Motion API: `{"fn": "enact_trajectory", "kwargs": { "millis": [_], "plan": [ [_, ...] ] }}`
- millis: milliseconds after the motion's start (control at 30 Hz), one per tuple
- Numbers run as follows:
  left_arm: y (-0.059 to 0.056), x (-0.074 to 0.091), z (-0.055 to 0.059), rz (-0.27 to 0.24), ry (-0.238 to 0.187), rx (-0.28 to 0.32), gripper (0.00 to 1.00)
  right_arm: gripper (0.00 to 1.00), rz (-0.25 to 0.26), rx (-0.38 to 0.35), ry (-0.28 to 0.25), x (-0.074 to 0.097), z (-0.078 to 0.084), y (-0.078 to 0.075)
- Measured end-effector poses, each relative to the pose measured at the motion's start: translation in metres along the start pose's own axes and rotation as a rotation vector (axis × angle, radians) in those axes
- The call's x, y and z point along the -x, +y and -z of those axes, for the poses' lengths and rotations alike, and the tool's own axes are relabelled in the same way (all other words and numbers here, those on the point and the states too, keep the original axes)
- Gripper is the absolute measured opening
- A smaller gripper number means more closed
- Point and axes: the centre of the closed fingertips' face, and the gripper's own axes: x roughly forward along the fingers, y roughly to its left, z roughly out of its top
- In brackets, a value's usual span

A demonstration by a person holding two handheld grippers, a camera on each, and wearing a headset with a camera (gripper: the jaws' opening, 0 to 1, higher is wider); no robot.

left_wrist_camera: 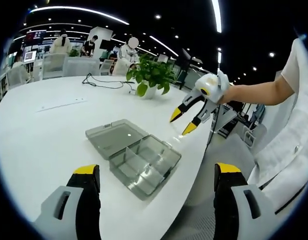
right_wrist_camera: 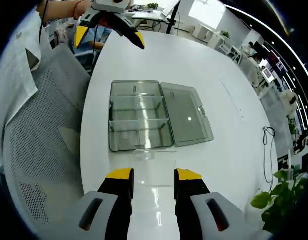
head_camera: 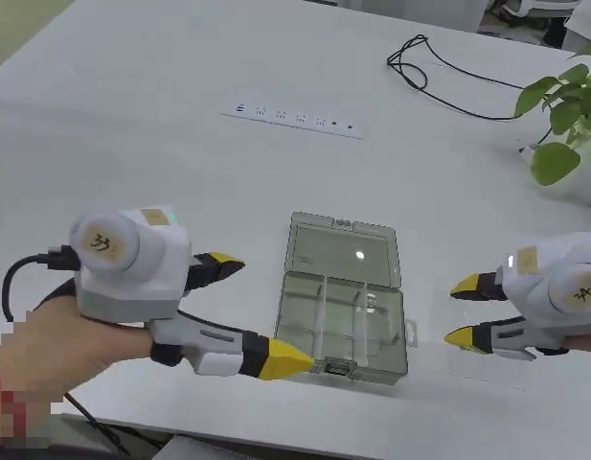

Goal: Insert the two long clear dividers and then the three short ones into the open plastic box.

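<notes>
The open clear plastic box lies in front of me with its lid folded flat behind it. Two long clear dividers stand inside it, running front to back. My left gripper hovers open and empty just left of the box. My right gripper is open to the box's right, low over the table. In the right gripper view, loose clear dividers lie flat on the table between the box and the right gripper, one reaching under its jaws. The box also shows in the left gripper view.
A white power strip lies at the back of the white table, with a black cable and a potted plant at the back right. The table's near edge runs just in front of the box. A mesh chair stands beside the table.
</notes>
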Motion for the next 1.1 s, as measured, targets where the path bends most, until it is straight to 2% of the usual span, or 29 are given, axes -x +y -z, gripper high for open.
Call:
{"fn": "enact_trajectory", "kwargs": {
  "millis": [200,300,633,833,967,1100],
  "plan": [
    [-0.010,-0.011,-0.013,0.039,-0.047,0.111,0.87,0.33,0.014,0.028,-0.027,0.008,-0.023,0.006],
    [-0.016,-0.016,-0.017,0.071,-0.053,0.173,0.81,0.33,0.019,0.040,-0.042,0.011,-0.034,0.009],
    [-0.029,-0.031,-0.029,0.132,-0.071,0.275,0.64,0.33,0.024,0.070,-0.070,0.020,-0.062,0.019],
    [-0.036,-0.038,-0.031,0.156,-0.083,0.352,0.53,0.33,0.029,0.090,-0.077,0.024,-0.074,0.025],
    [-0.043,-0.044,-0.030,0.174,-0.068,0.376,0.47,0.33,0.028,0.107,-0.086,0.027,-0.084,0.030],
    [-0.047,-0.049,-0.030,0.192,-0.071,0.412,0.43,0.33,0.029,0.127,-0.091,0.030,-0.093,0.035]
  ]
}}
